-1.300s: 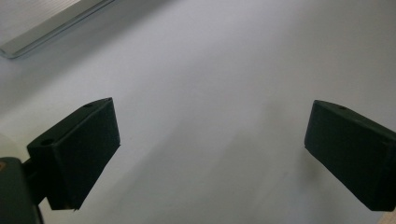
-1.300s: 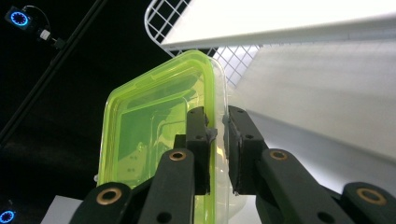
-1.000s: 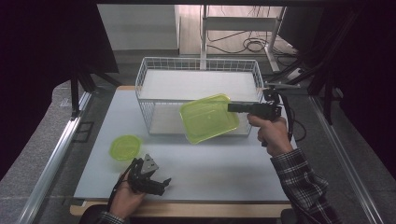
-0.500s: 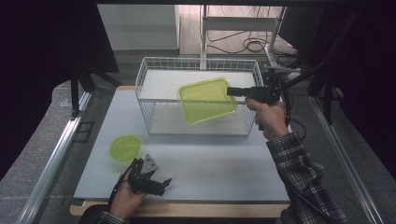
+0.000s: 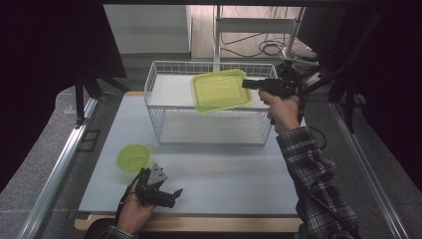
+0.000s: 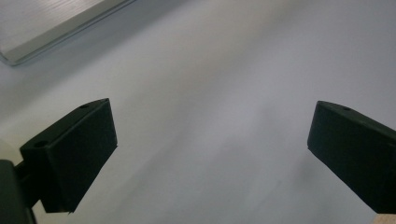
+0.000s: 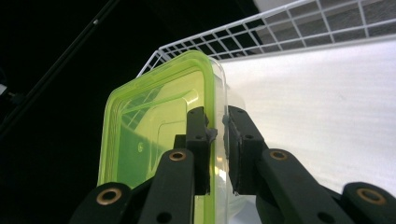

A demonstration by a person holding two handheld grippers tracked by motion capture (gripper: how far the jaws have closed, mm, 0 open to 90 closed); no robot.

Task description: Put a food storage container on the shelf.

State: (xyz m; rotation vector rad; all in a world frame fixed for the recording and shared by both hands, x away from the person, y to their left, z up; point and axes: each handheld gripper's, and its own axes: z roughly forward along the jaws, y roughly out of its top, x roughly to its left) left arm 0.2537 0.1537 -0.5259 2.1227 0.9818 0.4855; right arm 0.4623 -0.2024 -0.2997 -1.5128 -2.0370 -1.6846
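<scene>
Jaws: right gripper (image 5: 247, 83) clamped on green container (image 5: 220, 90) rim; left gripper (image 5: 171, 193) apart, empty.
Risk: edge pinch could slip, dropping it over wire basket (image 5: 164, 69).

1. The wire basket (image 5: 209, 107) stands on the tabletop (image 5: 224, 169) along its far edge, about midway between the left and right edges.
2. The rectangular container (image 5: 220, 90) hangs tilted above the basket's right half, clamped at its right rim by the right gripper (image 5: 247, 84).
3. The round lid (image 5: 133, 157) lies on the tabletop near the left edge, in front of the basket.
4. The left gripper (image 5: 169, 194) rests by the near edge, just behind and right of the lid, jaws apart.
</scene>
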